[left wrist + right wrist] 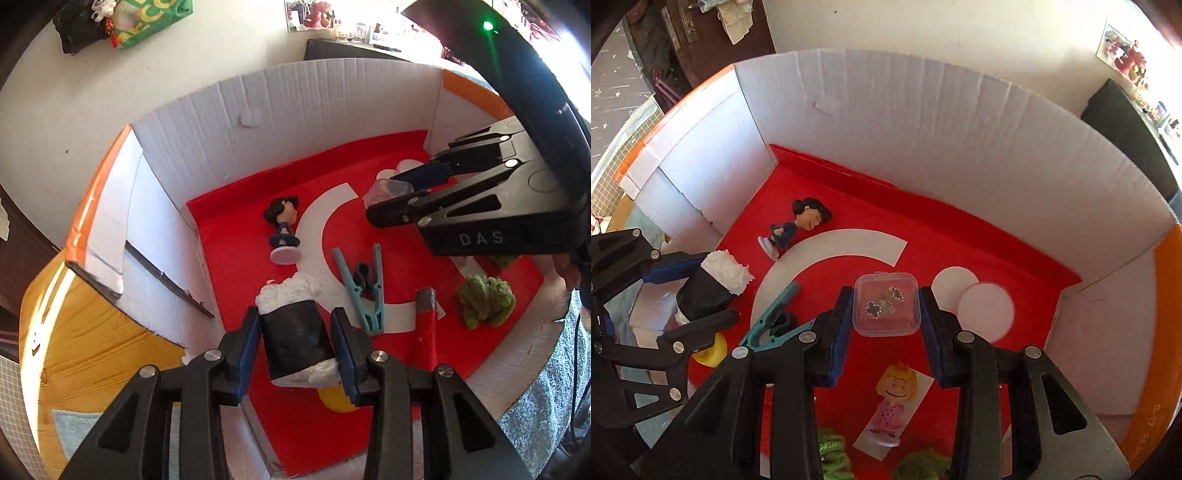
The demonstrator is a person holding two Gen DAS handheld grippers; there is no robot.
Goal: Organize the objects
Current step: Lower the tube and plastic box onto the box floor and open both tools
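Observation:
Both grippers hang over a white cardboard box (303, 122) with a red floor (960, 236). My left gripper (297, 325) is shut on a black roll (291, 339) with white stuffing at both ends, over the box's left part. In the right wrist view that left gripper (716, 291) and the roll (705, 291) appear at the left. My right gripper (886, 299) is shut on a small clear plastic case (886, 308) with sparkly pieces inside. In the left wrist view the right gripper (406, 190) holds the case (388, 190) over the far right of the box.
On the red floor lie a dark-haired figurine (798, 225), a teal clothespin (364, 291), a red stick (426, 332), green fuzzy clumps (485, 301), a yellow piece (711, 352), a blonde figurine (895, 398) and two white discs (975, 302). A wooden surface (92, 325) lies left of the box.

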